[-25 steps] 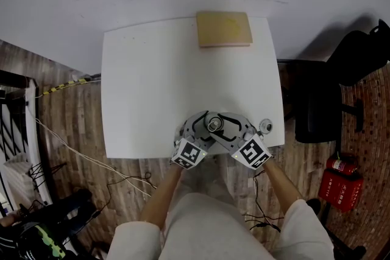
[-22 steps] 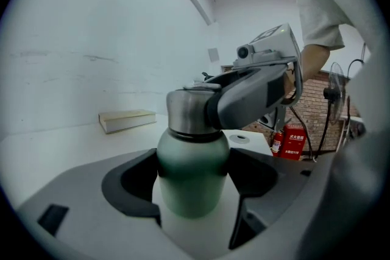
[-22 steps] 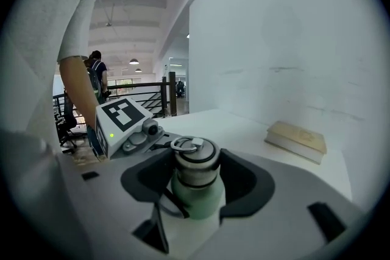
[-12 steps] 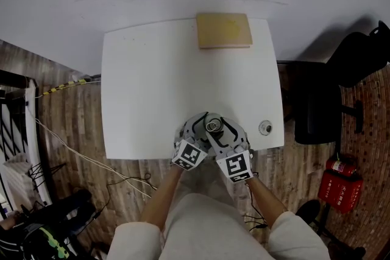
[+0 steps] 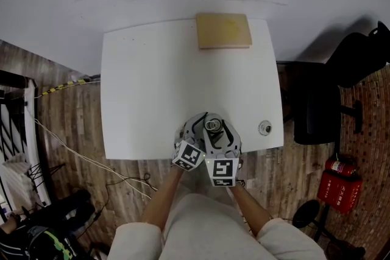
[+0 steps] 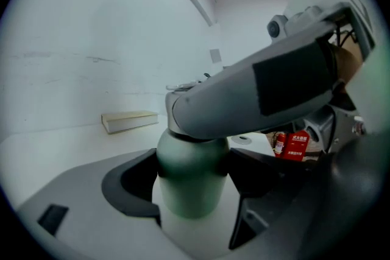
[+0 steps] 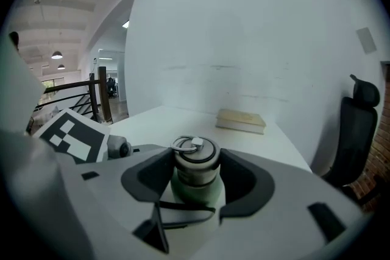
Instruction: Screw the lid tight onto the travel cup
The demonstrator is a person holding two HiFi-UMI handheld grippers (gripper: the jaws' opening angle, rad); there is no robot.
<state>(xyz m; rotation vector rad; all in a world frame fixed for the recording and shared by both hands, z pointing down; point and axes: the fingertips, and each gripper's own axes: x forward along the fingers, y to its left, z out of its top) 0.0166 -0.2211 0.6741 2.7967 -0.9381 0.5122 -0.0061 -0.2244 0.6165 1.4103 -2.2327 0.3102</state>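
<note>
The travel cup (image 6: 192, 182), pale green with a rounded shoulder, stood upright near the front edge of the white surface (image 5: 152, 82). Its grey lid (image 7: 195, 158), a small metal ring lying on top, sat level on the cup's neck.

Grey tongs (image 5: 211, 126) — marker cubes (image 5: 223, 172) — white sleeves (image 5: 135, 239).

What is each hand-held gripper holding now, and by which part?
The left hand-held gripper clamps the travel cup by its green body; the right hand-held gripper grips the lid by its sides.

Green travel cup (image 6: 189, 182), grey lid (image 7: 195, 161), white table (image 5: 152, 82).
</note>
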